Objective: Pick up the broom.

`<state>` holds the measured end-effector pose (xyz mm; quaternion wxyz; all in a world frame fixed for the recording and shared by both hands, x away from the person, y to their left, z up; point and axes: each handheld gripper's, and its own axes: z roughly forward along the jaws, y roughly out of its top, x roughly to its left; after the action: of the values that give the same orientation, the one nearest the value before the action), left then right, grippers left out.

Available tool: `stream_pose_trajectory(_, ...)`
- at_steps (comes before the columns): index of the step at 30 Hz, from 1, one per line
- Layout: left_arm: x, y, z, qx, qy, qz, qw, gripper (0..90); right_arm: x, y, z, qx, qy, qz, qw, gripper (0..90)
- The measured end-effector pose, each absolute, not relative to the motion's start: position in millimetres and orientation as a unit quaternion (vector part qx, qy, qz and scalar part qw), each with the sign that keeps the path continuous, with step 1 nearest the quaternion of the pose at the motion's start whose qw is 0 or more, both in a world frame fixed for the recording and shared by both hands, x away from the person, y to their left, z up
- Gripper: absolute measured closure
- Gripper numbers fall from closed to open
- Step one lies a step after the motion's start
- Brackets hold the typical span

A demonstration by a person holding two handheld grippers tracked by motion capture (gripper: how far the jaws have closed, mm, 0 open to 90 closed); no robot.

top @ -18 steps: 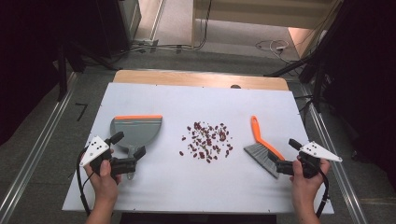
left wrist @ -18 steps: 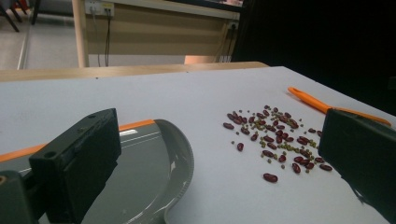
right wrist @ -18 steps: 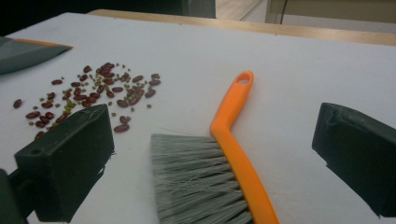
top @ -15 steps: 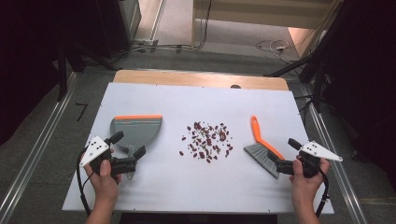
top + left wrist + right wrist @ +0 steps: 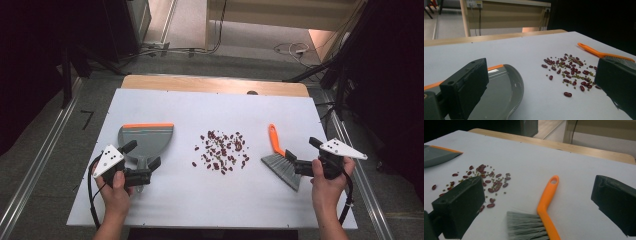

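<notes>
Evidently, the light, stiff brush point(image 5: 544, 207) is best clamped at its orange handle, lying between the spread jaws of the right gripper point(image 5: 298, 163), while the left gripper point(image 5: 142, 160), likewise spread, is held over the dustpan point(image 5: 145, 140) stem.

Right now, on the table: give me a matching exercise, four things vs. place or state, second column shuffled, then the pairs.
Column 1:
1. dustpan
2. brush
3. beans
4. left gripper

Column 2:
A. scattered loose mid-table, between the two tools
B. lying flat on the person's right, orange handle pointing away from the person
C. jaws open, at the handle, nothing clamped
D. grey with an orange lip, on the person's left

Pairs: 1-D, 2-B, 3-A, 4-C
</notes>
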<state>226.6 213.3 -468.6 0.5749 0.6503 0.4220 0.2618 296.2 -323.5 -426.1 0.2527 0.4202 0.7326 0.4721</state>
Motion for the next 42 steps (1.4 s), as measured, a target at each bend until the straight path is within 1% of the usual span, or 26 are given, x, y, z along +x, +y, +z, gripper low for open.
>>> stream_pose_trajectory(4, 226, 213, -468, 0.65, 0.423, 0.262, 0.575, 0.0, 308, -320, -417, 0.429, 0.737, 0.456, 0.255, 0.0)
stream_pose_trajectory(11, 227, 213, -468, 0.65, 0.423, 0.261, 0.575, 0.0, 335, -309, -410, 0.422, 0.755, 0.444, 0.234, 0.0)
stream_pose_trajectory(14, 227, 212, -468, 0.652, 0.422, 0.259, 0.574, 0.0, 349, -304, -411, 0.426, 0.764, 0.434, 0.217, 0.0)
stream_pose_trajectory(20, 228, 210, -467, 0.658, 0.416, 0.258, 0.572, 0.0, 369, -297, -422, 0.437, 0.783, 0.409, 0.17, 0.0)
stream_pose_trajectory(21, 228, 210, -468, 0.658, 0.416, 0.258, 0.572, 0.0, 372, -296, -424, 0.44, 0.785, 0.406, 0.159, 2.3)
stream_pose_trajectory(23, 228, 210, -468, 0.658, 0.417, 0.258, 0.572, 0.0, 379, -294, -429, 0.452, 0.785, 0.398, 0.145, 4.1)
stream_pose_trajectory(24, 228, 210, -468, 0.658, 0.417, 0.257, 0.572, 0.0, 382, -293, -432, 0.455, 0.788, 0.392, 0.134, 5.7)
stream_pose_trajectory(25, 228, 210, -468, 0.658, 0.417, 0.257, 0.572, 0.0, 385, -292, -436, 0.462, 0.789, 0.383, 0.127, 9.3)
stream_pose_trajectory(29, 229, 209, -469, 0.662, 0.416, 0.255, 0.569, 0.0, 390, -285, -448, 0.505, 0.785, 0.331, 0.142, 34.2)
stream_pose_trajectory(31, 229, 208, -469, 0.662, 0.416, 0.254, 0.569, 0.0, 391, -286, -454, 0.513, 0.784, 0.325, 0.128, 41.8)
stream_pose_trajectory(33, 229, 207, -470, 0.663, 0.415, 0.254, 0.569, 0.0, 392, -287, -459, 0.516, 0.786, 0.315, 0.125, 48.4)
stream_pose_trajectory(35, 229, 207, -470, 0.664, 0.414, 0.253, 0.568, 0.0, 393, -288, -462, 0.518, 0.789, 0.311, 0.105, 49.3)
stream_pose_trajectory(37, 229, 206, -470, 0.665, 0.414, 0.253, 0.568, 0.0, 392, -287, -465, 0.517, 0.793, 0.305, 0.105, 57.1)
stream_pose_trajectory(38, 229, 206, -470, 0.666, 0.414, 0.253, 0.567, 0.0, 391, -286, -466, 0.518, 0.795, 0.297, 0.108, 58.7)
stream_pose_trajectory(42, 230, 205, -470, 0.667, 0.412, 0.254, 0.566, 0.0, 390, -283, -470, 0.535, 0.799, 0.25, 0.11, 59.8)
